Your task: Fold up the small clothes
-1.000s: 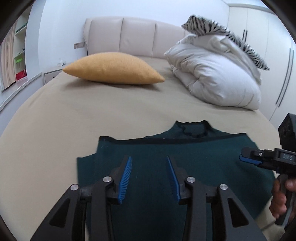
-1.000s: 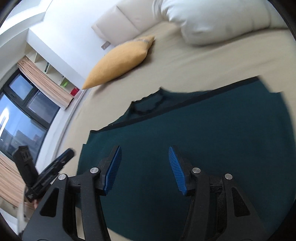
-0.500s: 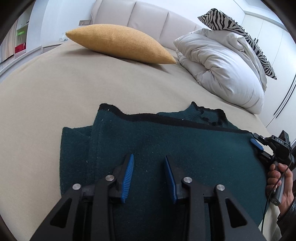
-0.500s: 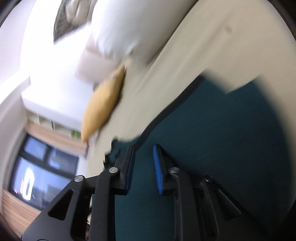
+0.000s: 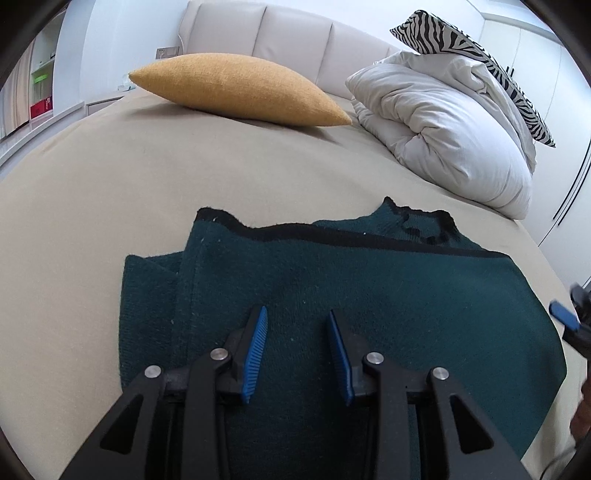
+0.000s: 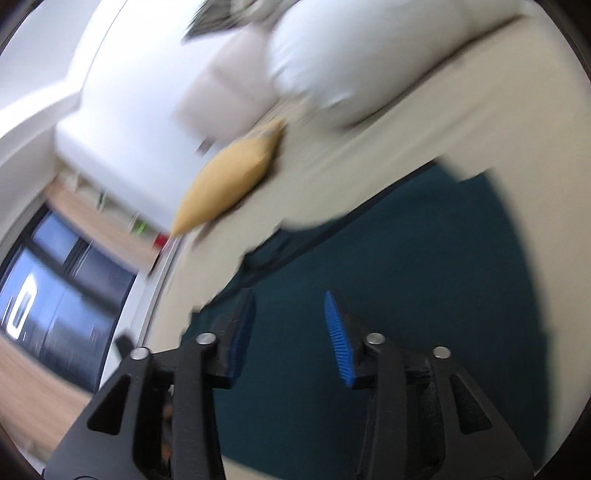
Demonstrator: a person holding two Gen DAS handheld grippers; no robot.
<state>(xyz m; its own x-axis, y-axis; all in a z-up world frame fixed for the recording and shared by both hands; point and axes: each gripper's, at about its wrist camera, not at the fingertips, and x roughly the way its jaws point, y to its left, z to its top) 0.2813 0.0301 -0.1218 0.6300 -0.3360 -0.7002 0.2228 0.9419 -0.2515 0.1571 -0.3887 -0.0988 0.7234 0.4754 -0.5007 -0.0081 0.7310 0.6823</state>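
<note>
Sweater [image 5: 369,295] below both claws: left claw [image 5: 297,347] parted, right claw [image 6: 288,332] opening.

Both cameras hang low over the bed's [image 5: 110,177] foot end, facing its headboard [image 5: 288,33]. The left view sits level; the right is tilted and blurred. Both share the yellow pillow [image 5: 236,88] and teal garment [image 5: 369,295].

Right hand-held gripper [image 6: 290,314] reopening, blurred

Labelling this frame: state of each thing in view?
dark green knit top: folded over, flat on bed
left gripper: open, over the top, holding nothing
right gripper: opening, nothing between fingers
white duvet: bundled
mustard cushion: lying on bed
</note>
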